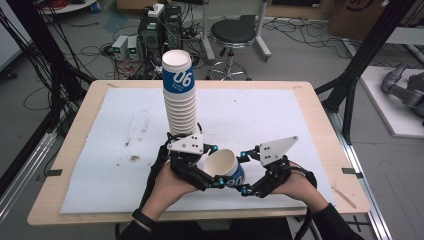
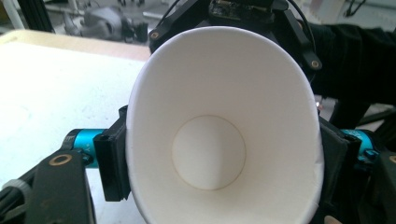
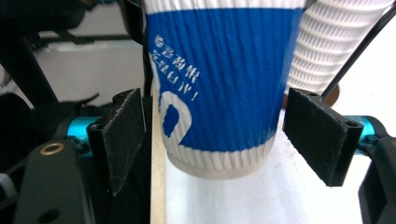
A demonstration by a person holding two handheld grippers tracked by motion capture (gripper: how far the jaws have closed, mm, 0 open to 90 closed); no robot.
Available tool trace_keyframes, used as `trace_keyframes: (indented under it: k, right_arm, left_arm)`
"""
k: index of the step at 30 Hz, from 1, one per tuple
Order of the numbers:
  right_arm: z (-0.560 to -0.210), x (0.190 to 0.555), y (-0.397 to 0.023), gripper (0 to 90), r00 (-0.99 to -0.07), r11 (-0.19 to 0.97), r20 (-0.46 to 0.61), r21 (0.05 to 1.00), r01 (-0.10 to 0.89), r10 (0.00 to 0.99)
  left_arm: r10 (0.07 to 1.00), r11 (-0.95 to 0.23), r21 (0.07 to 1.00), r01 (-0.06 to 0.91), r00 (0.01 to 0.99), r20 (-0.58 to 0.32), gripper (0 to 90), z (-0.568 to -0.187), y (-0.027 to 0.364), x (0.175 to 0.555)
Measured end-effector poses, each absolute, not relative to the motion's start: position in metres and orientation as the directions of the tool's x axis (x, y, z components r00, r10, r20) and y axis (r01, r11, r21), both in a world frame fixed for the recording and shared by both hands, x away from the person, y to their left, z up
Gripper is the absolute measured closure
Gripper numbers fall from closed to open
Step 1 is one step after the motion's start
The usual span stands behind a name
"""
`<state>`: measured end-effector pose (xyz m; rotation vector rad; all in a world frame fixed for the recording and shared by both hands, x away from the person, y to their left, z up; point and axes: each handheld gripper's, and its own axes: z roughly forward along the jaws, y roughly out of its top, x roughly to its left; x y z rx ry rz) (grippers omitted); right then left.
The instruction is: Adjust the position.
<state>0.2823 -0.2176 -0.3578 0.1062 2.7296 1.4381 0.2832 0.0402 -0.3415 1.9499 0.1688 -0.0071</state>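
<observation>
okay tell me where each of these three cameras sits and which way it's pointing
High view: above the person's side, looking forward and down at the table; both hands and grippers show.
Left gripper view: on the left gripper, looking into the cup its pads squeeze.
Right gripper view: on the right gripper, facing the cup's blue side; pads stand clear.
All views share the cup; high and right share the stack.
</observation>
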Motion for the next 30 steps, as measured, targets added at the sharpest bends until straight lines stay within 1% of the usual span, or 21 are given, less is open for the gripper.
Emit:
trace_keyframes:
  k: [3, 5, 8, 9, 16, 21, 25, 30]
  right_arm:
    - [-0.364, 0.281, -0.211, 21.5, -0.997, 0.581, -0.019, 0.814, 0.027, 0.072]
    - [-0.366, 0.281, -0.208, 22.1, -0.997, 0.583, -0.018, 0.812, 0.027, 0.070]
    - [-0.368, 0.281, -0.206, 29.7, -0.997, 0.583, -0.017, 0.812, 0.029, 0.072]
    - [-0.369, 0.282, -0.206, 30.1, -0.997, 0.576, -0.018, 0.817, 0.025, 0.070]
    - [-0.367, 0.283, -0.210, 30.2, -0.997, 0.504, 0.033, 0.861, 0.064, 0.070]
    - [-0.366, 0.283, -0.212, 30.1, -0.995, 0.452, 0.074, 0.887, 0.099, 0.072]
    - [-0.366, 0.284, -0.214, 30.1, -0.994, 0.420, 0.084, 0.901, 0.108, 0.076]
    - [-0.366, 0.286, -0.218, 30.1, -0.987, 0.355, 0.129, 0.922, 0.153, 0.092]
  left_arm:
    - [0.112, -0.405, 0.907, 0.115, 0.991, -0.076, 23.9, -0.340, 0.037, 0.282]
    - [0.112, -0.410, 0.905, 0.113, 0.991, -0.073, 23.9, -0.340, 0.037, 0.282]
    - [0.104, -0.401, 0.909, 0.116, 0.991, -0.081, 23.9, -0.339, 0.037, 0.281]
    - [0.105, -0.393, 0.912, 0.118, 0.991, -0.083, 23.8, -0.339, 0.037, 0.281]
    - [0.100, -0.301, 0.941, 0.152, 0.987, -0.127, 18.0, -0.339, 0.041, 0.283]
    - [0.098, -0.217, 0.961, 0.170, 0.983, -0.152, 16.0, -0.338, 0.044, 0.283]
    - [0.130, -0.165, 0.973, 0.163, 0.981, -0.142, 8.8, -0.335, 0.050, 0.282]
    - [0.108, -0.111, 0.975, 0.193, 0.977, -0.182, 8.6, -0.338, 0.053, 0.284]
